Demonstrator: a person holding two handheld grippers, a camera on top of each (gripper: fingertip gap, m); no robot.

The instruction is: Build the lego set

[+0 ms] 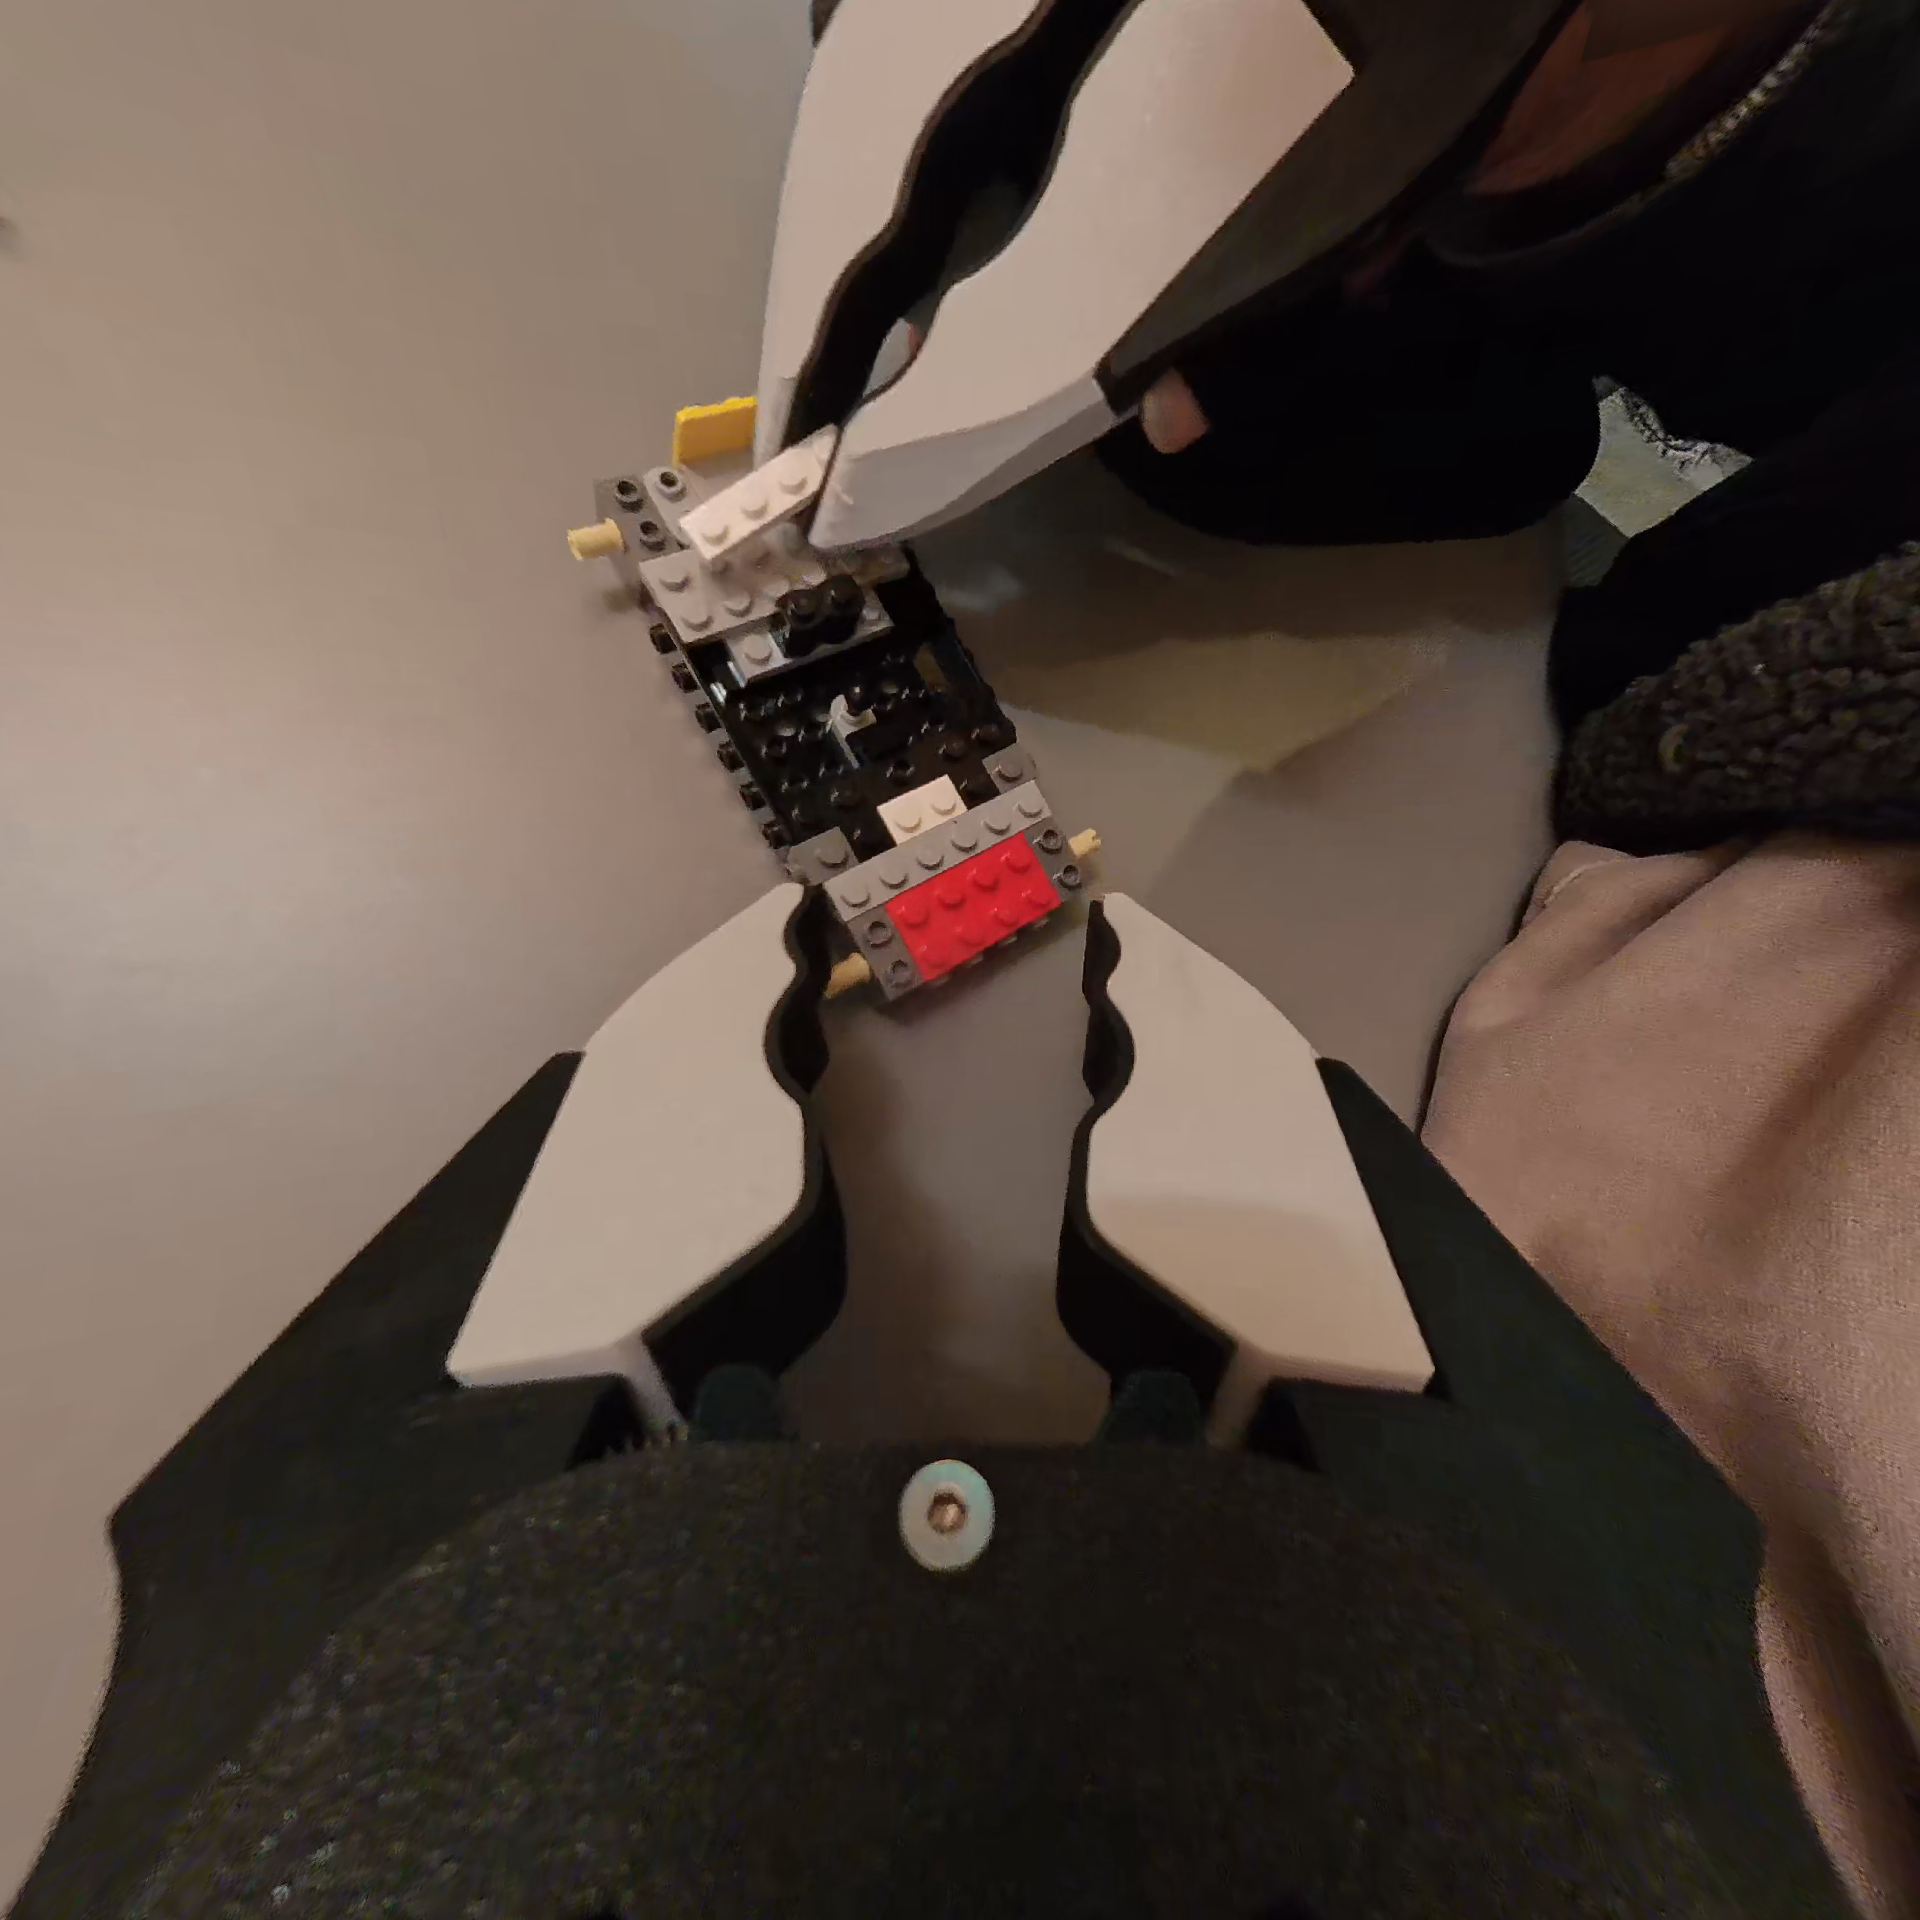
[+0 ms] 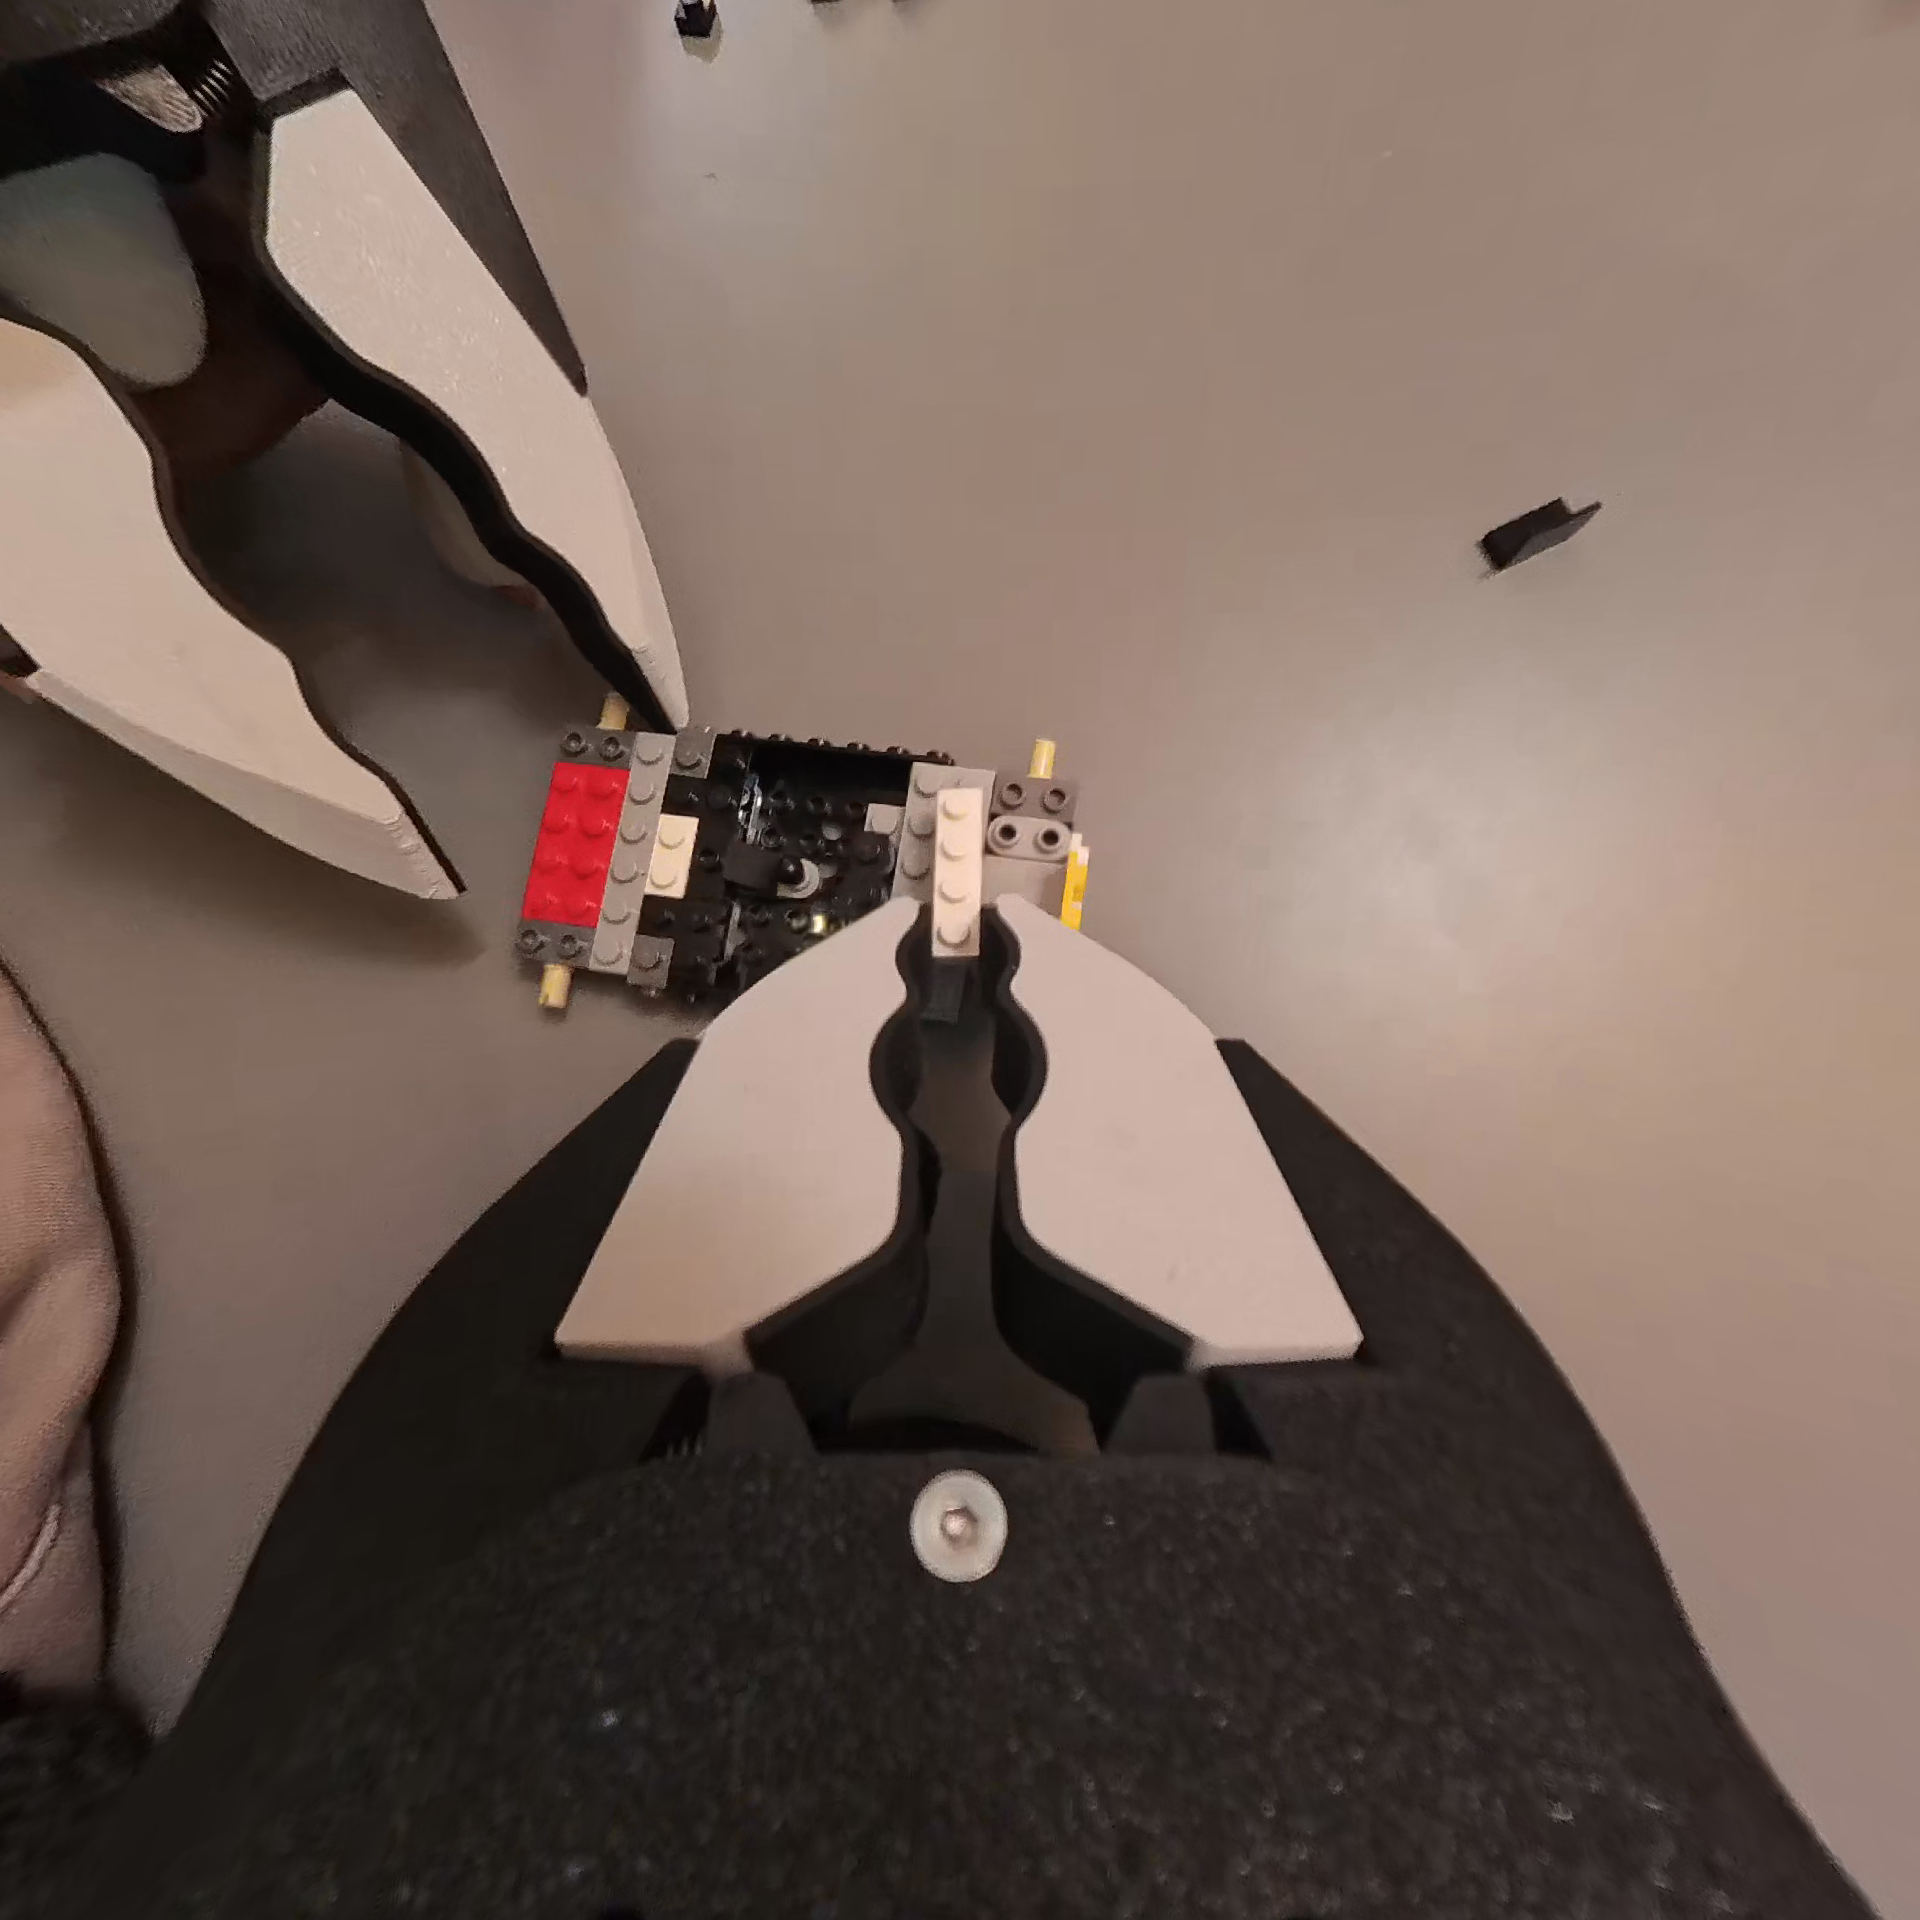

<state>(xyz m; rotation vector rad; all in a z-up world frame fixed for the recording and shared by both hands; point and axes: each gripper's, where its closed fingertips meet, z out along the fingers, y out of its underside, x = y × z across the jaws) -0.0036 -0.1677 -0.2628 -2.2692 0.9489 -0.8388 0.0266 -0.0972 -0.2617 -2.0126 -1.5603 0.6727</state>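
Observation:
A flat lego chassis [image 1: 831,727] of black and grey plates with a red brick [image 1: 971,914] at one end lies on the grey table. My left gripper [image 1: 948,904] is open, its tips on either side of the red end. My right gripper [image 2: 956,914] is shut on a long white plate [image 2: 958,868] and holds it tilted over the grey plates at the chassis's other end. It shows in the left wrist view [image 1: 821,473] with the white plate [image 1: 753,509]. The chassis [image 2: 790,862] and the open left gripper [image 2: 566,800] show in the right wrist view.
A yellow piece [image 1: 712,431] sits at the far end of the chassis. Tan axle pins [image 1: 594,538] stick out of its sides. A loose black piece [image 2: 1538,535] lies to the right. A person's gloved hand [image 1: 1351,436] and lap [image 1: 1683,1195] are on the right. One gripper's finger ends stand about 8 cm off the other's.

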